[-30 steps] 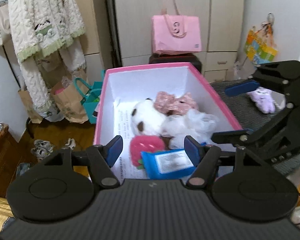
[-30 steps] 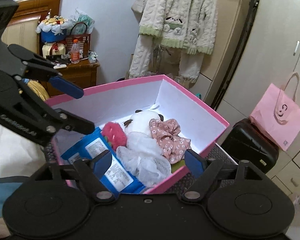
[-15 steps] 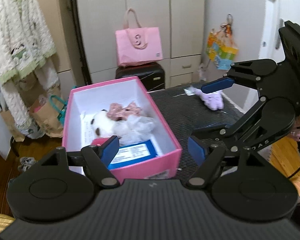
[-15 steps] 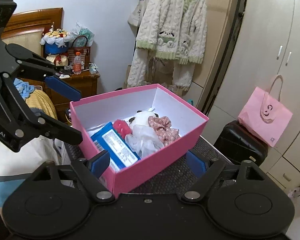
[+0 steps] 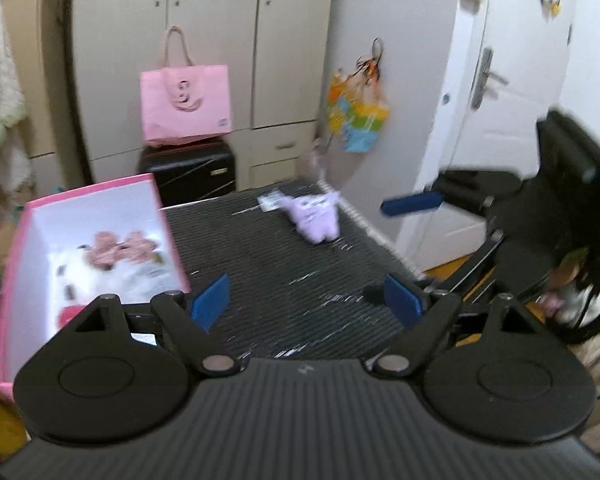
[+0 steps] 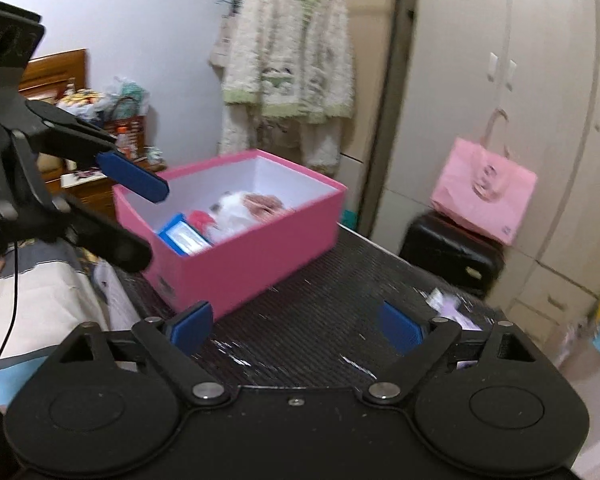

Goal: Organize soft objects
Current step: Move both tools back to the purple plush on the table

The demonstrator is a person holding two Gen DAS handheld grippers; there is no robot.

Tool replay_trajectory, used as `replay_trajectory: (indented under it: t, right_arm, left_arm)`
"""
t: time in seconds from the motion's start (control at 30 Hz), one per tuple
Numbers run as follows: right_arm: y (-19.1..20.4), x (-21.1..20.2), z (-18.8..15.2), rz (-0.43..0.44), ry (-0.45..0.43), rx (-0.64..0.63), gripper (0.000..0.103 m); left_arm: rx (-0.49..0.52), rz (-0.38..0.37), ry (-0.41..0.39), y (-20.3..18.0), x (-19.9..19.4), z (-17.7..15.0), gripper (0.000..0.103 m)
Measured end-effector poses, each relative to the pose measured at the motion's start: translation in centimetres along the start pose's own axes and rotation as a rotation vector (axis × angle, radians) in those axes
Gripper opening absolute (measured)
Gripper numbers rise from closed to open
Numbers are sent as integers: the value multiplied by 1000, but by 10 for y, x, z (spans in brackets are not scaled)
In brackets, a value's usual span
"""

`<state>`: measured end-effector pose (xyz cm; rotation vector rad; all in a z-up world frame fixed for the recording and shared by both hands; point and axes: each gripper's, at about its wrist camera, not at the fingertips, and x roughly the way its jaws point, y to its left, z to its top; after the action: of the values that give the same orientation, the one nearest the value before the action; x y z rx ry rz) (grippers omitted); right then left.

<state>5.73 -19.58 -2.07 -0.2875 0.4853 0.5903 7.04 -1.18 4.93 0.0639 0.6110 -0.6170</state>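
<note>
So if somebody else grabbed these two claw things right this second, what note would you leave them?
Left gripper: open, nothing between its pads; jaws have just been opening.
Right gripper: open and empty too, also just been opening.
Pink box sits on the dark mat. Inside it: a white plush, a pink floral fabric piece, a red fuzzy item and a blue packet.
Left to do: the purple plush lies alone on the mat, apart from the box. It probably goes in next.

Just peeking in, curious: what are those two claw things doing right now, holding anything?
Left gripper: open, empty, jaws just been opening.
Right gripper: open, empty, jaws just been opening.
</note>
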Motion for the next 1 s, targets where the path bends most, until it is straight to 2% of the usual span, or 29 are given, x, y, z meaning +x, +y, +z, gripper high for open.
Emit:
replay_trajectory:
  t: [0.2, 0.43, 0.57, 0.73, 0.83, 1.0]
  right_arm:
    - [-39, 14, -25, -46, 1, 84, 93]
    - [-92, 53, -48, -85, -2, 204, 94]
    - [-112, 77, -60, -127, -7, 211, 94]
    - [-133, 103, -72, -143, -20, 232, 94]
    - [-139, 117, -76, -153, -10, 205, 94]
    - [-150, 143, -80, -115, 76, 203, 94]
  left_arm:
    - [-11, -11, -54, -12, 42, 11, 85]
    - [11, -18, -99, -23, 95, 19, 87]
    - [-40, -21, -85, -20, 138, 25, 87]
    - [-201, -64, -75, -9, 193, 23, 87]
    - [-200, -40, -43, -10, 224, 20, 87]
    - [-224, 2, 27, -3, 270, 19, 85]
